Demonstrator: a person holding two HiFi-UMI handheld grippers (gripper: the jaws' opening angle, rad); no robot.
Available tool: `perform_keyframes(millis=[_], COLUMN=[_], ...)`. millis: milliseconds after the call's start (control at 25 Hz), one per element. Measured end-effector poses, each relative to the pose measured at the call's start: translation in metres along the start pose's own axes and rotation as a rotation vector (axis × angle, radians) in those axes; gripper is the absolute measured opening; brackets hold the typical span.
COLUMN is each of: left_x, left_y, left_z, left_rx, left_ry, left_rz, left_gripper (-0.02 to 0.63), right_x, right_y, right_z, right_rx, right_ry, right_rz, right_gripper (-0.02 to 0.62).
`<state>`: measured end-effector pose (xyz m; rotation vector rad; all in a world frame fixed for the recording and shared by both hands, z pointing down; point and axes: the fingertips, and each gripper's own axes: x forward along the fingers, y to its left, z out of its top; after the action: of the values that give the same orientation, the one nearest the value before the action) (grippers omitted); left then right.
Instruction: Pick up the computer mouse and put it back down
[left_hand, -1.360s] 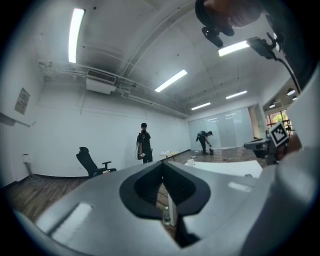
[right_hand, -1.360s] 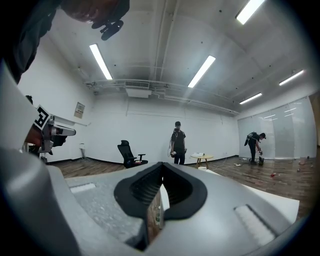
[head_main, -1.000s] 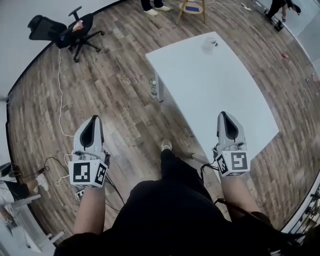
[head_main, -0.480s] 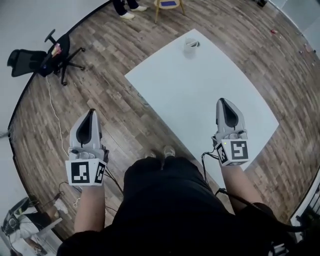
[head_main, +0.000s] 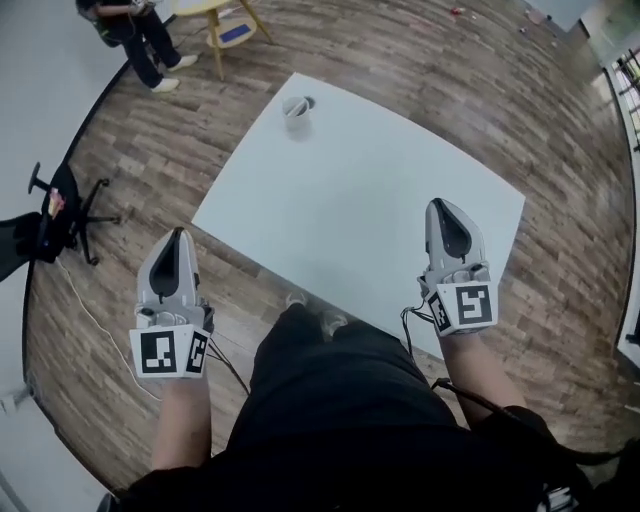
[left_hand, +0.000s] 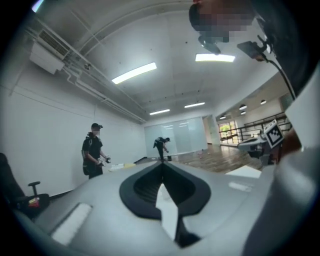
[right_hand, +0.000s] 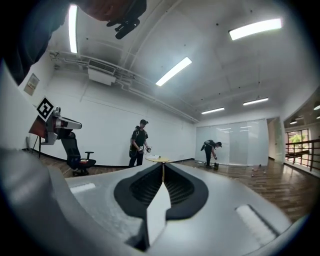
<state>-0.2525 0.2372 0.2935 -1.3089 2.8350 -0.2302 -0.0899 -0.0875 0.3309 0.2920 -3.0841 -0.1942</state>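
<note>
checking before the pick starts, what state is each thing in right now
left gripper: shut, empty, above the floor beside the table
right gripper: shut, empty, above the table's near edge
small pale object: resting on the table's far end, untouched
office chair: upright on the floor

Things counted in the room
One cup is seen by the surface's far corner; two hand-held grippers, left and right, and one office chair are counted.

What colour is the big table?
The table is white, best seen in the head view.
</note>
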Motion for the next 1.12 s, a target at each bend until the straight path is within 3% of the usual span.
perform_keyframes(millis=[120,400,600,880,1120], left_x=[0.049,0.139,0.187,0.195,0.181], left_y=[-0.009,-0.056,-0.114,-0.196,-0.225], left_z=[0.003,0.009,0.017,0.027,0.032], left_rx=[0.002,0.023,0.014,0.01,0.006], left_ry=[-0.011,-0.049,-0.085,-0.137,-0.159], left_rz=[-0.126,-0.435,-0.659,-0.935,-1.035], left_gripper=[0.003,0.003,0.003,0.003,0.003], right_x=[-0.011,-0.064,-0.123,-0.212,-0.245], right_y=[-0.016,-0.048,-0.059,-0.041,-0.022], right_z=[0.001,-0.012,-0.01,-0.009,-0.01], right_rx=[0.011,0.015,0.006,0.004,0.013], right_ry=[0.004,0.052,0.092,0.149,0.164], right_rz=[-0.092,-0.398,-0.636,-0.903,-0.979], right_gripper=[0.017,0.028,0.029,0.031,0.031])
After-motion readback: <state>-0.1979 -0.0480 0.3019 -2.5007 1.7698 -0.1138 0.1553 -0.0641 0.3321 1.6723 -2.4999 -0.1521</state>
